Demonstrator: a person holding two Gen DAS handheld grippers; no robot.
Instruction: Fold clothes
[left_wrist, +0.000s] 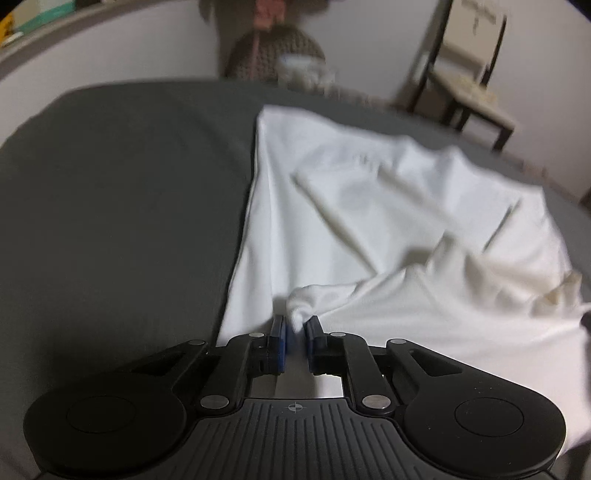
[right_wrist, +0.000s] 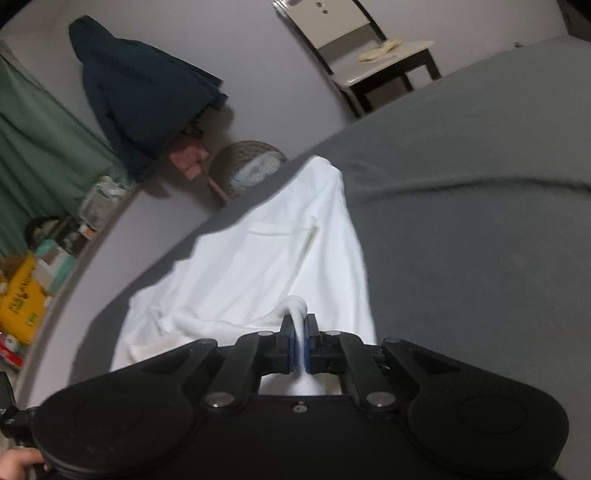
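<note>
white shirt (right_wrist: 266, 254) pinched in right gripper (right_wrist: 300, 332), on grey bed (right_wrist: 461, 240)

Each tool is matte black: 2 round housings flank a central body, with crossed link bars pinned by silver round screws. The left tool (left_wrist: 295, 326) has a ribbed centre plate bearing a small crosshair mark; the right tool (right_wrist: 299, 325) has a smooth plate with 1 screw. The fingers (left_wrist: 277, 338) carry what look like blue pads.
</note>
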